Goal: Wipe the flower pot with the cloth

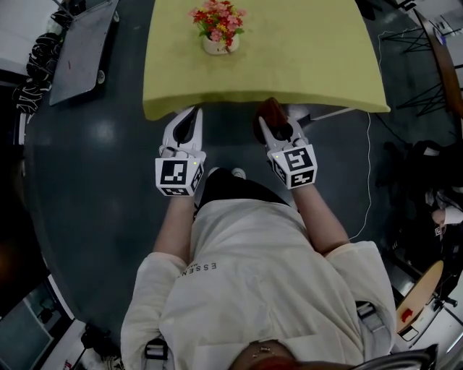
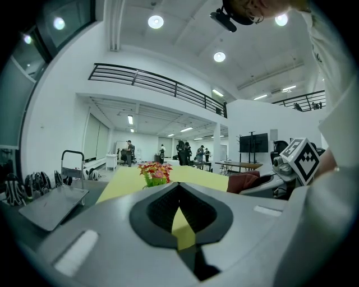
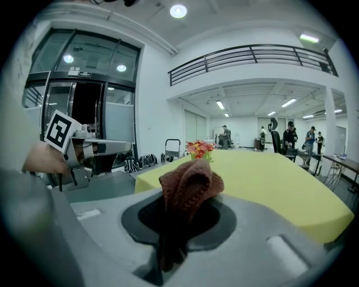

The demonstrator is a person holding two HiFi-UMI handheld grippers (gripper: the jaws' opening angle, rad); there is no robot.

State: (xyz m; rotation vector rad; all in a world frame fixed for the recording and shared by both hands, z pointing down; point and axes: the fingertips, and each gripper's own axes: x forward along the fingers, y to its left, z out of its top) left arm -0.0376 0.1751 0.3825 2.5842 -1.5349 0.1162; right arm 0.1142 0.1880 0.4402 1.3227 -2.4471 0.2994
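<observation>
The right claw (image 3: 180, 216) is clamping the cloth (image 3: 189, 188), a brown knitted piece; its two jaws are pressing in on the lower part of the fabric, and a bunched fold is rising up and out ahead of the tips. The left claw (image 2: 179, 193) is holding nothing, its jaws meeting at the tips with only a thin sliver of the yellow-green surface (image 1: 304, 65) showing through the gap behind them. Both claws are hovering side by side at the near edge of that surface, pointing across it, the left one a little apart from the right.

The flower pot (image 1: 220, 45) is standing well ahead of both claws, toward the far side of the surface, roughly in line with the gap between them and somewhat closer to the left claw's side. It is sitting upright, small and pale, carrying red, pink and orange flowers (image 1: 217, 18). Neither the claws nor the cloth are touching it. From the right claw, the flowers are showing just above and beyond the bunched cloth; from the left claw, they are showing just above the jaw tips, slightly to the left
</observation>
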